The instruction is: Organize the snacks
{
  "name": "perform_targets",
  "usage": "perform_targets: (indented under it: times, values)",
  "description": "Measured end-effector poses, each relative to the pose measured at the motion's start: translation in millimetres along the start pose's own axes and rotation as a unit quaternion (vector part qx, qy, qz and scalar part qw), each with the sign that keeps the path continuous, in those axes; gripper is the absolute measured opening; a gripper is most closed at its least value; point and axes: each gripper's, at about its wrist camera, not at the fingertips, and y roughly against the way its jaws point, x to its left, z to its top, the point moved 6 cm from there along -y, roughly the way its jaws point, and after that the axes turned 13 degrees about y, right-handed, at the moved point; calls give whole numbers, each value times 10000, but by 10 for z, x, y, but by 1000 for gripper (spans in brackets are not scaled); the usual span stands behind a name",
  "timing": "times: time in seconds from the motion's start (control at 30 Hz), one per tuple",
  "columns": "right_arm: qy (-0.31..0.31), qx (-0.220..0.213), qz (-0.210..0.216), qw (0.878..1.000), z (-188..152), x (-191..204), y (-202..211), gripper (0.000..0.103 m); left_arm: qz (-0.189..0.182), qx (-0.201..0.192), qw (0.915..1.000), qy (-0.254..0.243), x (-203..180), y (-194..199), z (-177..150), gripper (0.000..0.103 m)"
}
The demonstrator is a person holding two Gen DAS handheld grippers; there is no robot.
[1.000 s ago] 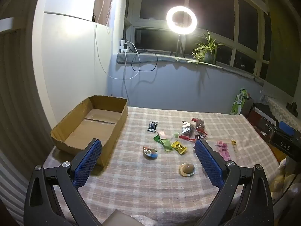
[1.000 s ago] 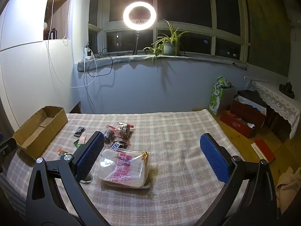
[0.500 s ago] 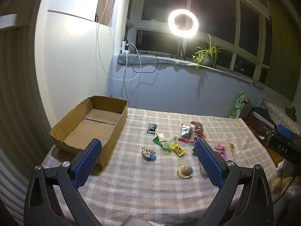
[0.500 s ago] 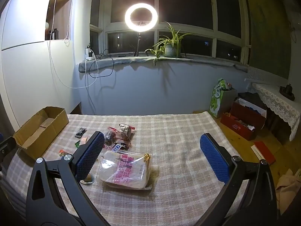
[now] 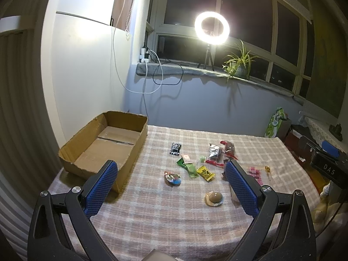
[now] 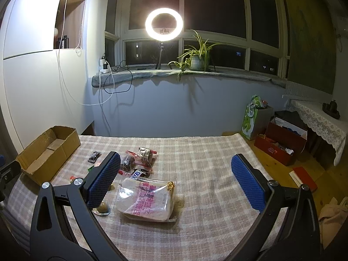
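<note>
Right wrist view: we are hovering both grippers, jaws wide and empty; next, seizing the bread bag (image 6: 145,200) for the cardboard box (image 6: 46,152).

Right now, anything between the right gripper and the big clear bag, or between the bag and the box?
Nothing visible blocks the right gripper: it is open above the bag. Between the bag and the box lie small snacks on the cloth, including a dark bar and a round brown sweet, so the bag must be lifted over them.
</note>
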Motion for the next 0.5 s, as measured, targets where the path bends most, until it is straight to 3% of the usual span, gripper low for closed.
perform_targets:
  times: [0.5]
  values:
    - [2,3,6,10000,13,6,8,103,-9,5,10000,7,14,-2,17,99]
